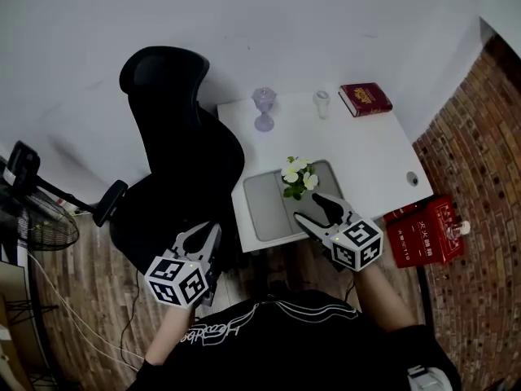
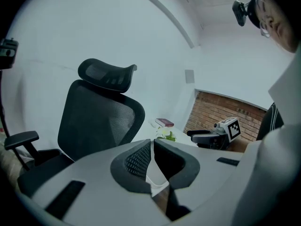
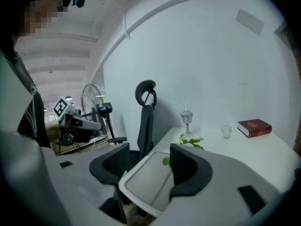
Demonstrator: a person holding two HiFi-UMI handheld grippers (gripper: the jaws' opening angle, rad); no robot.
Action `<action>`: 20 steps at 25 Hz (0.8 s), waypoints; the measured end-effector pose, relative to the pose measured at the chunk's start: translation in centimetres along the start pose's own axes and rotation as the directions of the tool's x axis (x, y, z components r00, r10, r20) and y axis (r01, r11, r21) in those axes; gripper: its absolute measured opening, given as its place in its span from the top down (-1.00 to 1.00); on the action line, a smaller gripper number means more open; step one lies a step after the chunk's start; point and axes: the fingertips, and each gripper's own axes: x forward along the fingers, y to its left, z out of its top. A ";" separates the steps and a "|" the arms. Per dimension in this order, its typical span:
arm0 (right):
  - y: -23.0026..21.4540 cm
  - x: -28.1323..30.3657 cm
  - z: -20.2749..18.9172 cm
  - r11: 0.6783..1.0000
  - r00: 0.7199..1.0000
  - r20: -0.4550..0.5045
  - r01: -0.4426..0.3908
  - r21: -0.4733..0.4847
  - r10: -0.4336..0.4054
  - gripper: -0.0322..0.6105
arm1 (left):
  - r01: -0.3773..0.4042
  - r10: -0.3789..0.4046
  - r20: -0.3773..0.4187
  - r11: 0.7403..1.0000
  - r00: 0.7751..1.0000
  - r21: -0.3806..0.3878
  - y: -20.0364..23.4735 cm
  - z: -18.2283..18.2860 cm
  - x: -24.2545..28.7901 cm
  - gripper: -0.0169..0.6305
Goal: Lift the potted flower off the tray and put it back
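- Head view: the white table (image 1: 374, 149) carries a grey tray (image 1: 260, 206) at the near edge of the tabletop, toward its left corner.
- The potted flower (image 1: 298, 176) stands on the tray, close to the tray's far edge.
- The right gripper (image 1: 309, 207) hangs over the tray's near right part, just short of the flower, with its jaws spread and empty.
- The left gripper (image 1: 205, 233) is off the tabletop, beyond its left edge, in front of the black chair (image 1: 183, 137).
- A goblet (image 1: 264, 108), a small glass (image 1: 322, 103) and a red book (image 1: 365, 98) line the far edge.
- Left gripper view: the left gripper (image 2: 152, 142) has its jaw tips together with nothing between them, and the chair (image 2: 101, 121) fills the left.
- The flower (image 2: 165, 134) shows small beyond the jaws.
- Right gripper view: the right gripper (image 3: 149, 149) jaws stand wide apart, with only the tray (image 3: 141, 182) seen between them, untouched.
- The flower (image 3: 190, 141) peeks above the right jaw.
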 end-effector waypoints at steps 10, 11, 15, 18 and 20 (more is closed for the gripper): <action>11.1 -5.3 4.5 0.970 0.943 0.239 -0.244 0.014 0.233 0.90 | 0.142 -0.144 0.056 0.989 0.988 0.041 -6.3 0.2 -5.1 0.81; 11.7 -5.7 4.6 0.968 0.939 0.247 -0.251 0.015 0.239 0.90 | 0.159 -0.161 0.059 0.986 0.985 0.043 -6.9 0.2 -5.5 0.82; 14.0 -6.9 4.7 0.963 0.931 0.253 -0.268 -0.019 0.264 0.90 | 0.202 -0.207 0.076 0.977 0.975 0.071 -9.0 0.5 -7.4 0.82; 15.6 -7.4 4.7 0.959 0.924 0.256 -0.281 -0.044 0.282 0.90 | 0.212 -0.221 0.087 0.972 0.971 0.098 -9.9 0.4 -8.7 0.82; 16.4 -7.7 4.6 0.956 0.921 0.260 -0.289 -0.042 0.290 0.90 | 0.211 -0.221 0.089 0.972 0.971 0.107 -10.2 0.2 -9.3 0.81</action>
